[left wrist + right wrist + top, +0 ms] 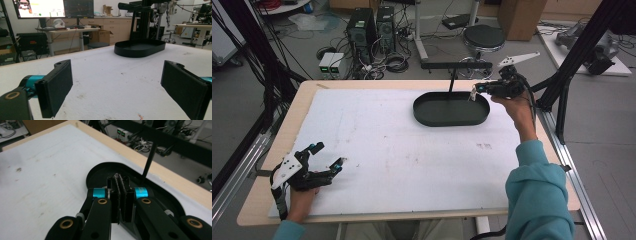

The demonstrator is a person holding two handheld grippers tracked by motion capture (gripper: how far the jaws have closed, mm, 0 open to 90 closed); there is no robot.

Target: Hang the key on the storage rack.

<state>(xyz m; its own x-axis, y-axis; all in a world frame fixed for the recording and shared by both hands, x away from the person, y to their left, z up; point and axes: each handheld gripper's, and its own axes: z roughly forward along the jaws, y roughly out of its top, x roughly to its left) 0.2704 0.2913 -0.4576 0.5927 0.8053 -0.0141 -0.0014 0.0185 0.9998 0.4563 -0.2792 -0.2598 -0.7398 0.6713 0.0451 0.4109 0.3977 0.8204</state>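
Right gripper (pixel 475 90) up over the right end of the black tray (pixel 432 117), jaws pressed tight together with nothing between them. Left gripper (pixel 328 156) low on the white table top (pixel 402 155), near the left front corner, far from the tray, jaws wide apart and empty.

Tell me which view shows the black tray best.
The high view: the black tray shows whole, oval and bare. The left gripper view gives its side wall from low down; in the right gripper view shut jaws cover part of it.

Lab: computer towers (pixel 371 27), cables, monitors (pixel 53 8)
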